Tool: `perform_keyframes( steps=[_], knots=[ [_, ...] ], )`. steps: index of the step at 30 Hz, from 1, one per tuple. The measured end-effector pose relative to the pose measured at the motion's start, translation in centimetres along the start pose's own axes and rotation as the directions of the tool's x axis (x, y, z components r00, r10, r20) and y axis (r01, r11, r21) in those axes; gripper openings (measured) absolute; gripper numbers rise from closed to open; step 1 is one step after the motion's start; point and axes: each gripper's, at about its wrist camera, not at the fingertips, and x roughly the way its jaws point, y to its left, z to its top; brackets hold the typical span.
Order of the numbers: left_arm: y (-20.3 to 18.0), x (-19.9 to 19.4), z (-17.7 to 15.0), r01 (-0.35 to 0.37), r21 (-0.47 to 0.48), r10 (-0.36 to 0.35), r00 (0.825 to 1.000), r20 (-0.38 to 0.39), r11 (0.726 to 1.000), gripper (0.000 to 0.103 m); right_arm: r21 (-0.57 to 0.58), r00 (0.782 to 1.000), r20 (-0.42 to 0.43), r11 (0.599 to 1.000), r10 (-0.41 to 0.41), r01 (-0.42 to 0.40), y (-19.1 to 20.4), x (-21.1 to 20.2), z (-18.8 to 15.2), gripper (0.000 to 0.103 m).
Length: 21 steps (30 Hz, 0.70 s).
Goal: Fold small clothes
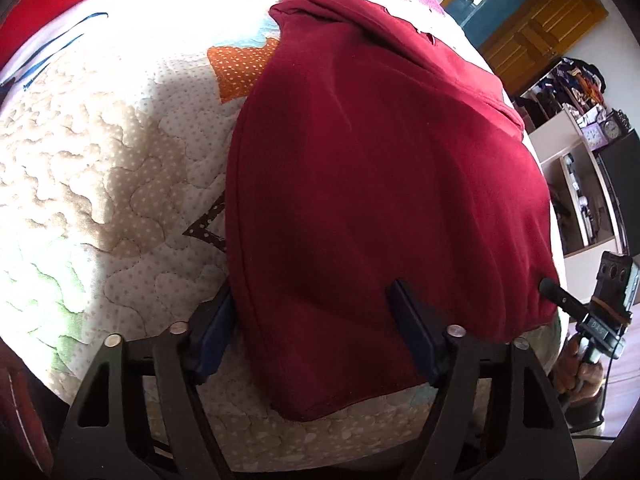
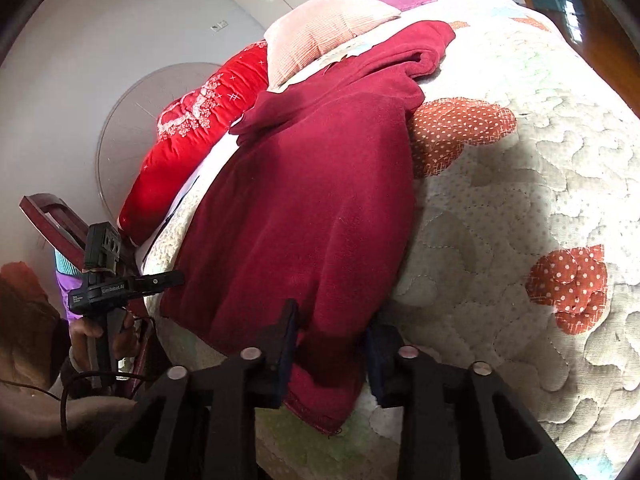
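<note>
A dark red fleece sweater [image 1: 380, 184] lies flat on the quilted bed, hem toward me, sleeves folded in at the far end. My left gripper [image 1: 316, 324] is open, its two fingers straddling the sweater's near left hem corner, one finger under the edge and one on top. My right gripper [image 2: 332, 340] is open and straddles the near right hem corner of the sweater [image 2: 312, 208] the same way. Each gripper also shows in the other's view: the right gripper [image 1: 560, 300] and the left gripper [image 2: 168, 280].
The bed has a cream quilt [image 1: 120, 184] with orange dotted patches [image 2: 460, 132]. A red cushion [image 2: 188, 136] and a pink pillow [image 2: 324, 28] lie at the head. Shelves [image 1: 576, 184] and a wooden door [image 1: 540, 28] stand beyond the bed.
</note>
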Motion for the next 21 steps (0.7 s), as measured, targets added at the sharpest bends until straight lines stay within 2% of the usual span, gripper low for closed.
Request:
perform_keyframes(
  steps=[2,3,5,9,12,14,17,19,21],
  knots=[
    [0.5,-0.5,0.0,0.061,-0.024,-0.061,0.998,-0.008,0.998,0.018,-0.007,1.0,-0.003,1.0,0.027,-0.027,0.8,-0.1,0.0,0.013],
    [0.7,-0.8,0.0,0.102,-0.037,-0.103,0.995,-0.014,0.994,0.012,-0.008,0.999,0.0,0.999,0.053,-0.053,1.1,-0.4,0.0,0.011],
    [0.5,-1.7,-0.2,0.118,0.002,-0.118,0.993,0.005,0.993,0.01,-0.019,0.993,-0.001,0.993,0.12,-0.12,2.3,-1.3,-0.1,0.01],
    [-0.3,-4.3,-1.5,0.165,0.08,-0.167,0.986,0.022,0.983,0.009,-0.105,0.986,-0.032,0.981,0.162,-0.165,5.3,-3.3,-1.1,0.009],
    [1.1,-4.6,-2.0,0.162,0.069,-0.163,0.987,0.014,0.984,0.009,-0.129,0.995,-0.049,0.987,0.091,-0.097,5.0,-3.3,-2.1,0.009],
    [2.4,-3.7,-2.1,0.145,0.028,-0.145,0.989,-0.002,0.989,0.009,-0.063,0.998,-0.055,0.997,0.04,-0.043,2.9,-2.3,-2.4,0.009],
    [3.5,-3.5,-2.8,0.181,-0.025,-0.181,0.983,-0.019,0.983,0.011,0.017,0.997,-0.074,1.0,0.014,-0.013,0.9,-1.2,-2.9,0.009],
    [3.7,-4.0,-3.2,0.174,-0.028,-0.175,0.985,-0.015,0.984,0.012,0.045,0.996,-0.08,0.998,0.038,-0.034,0.6,-1.1,-2.8,0.016],
    [4.1,-4.9,-3.5,0.147,-0.019,-0.147,0.989,-0.011,0.989,0.014,0.064,0.994,-0.09,0.996,0.067,-0.061,0.4,-0.9,-2.6,0.041]
  ],
)
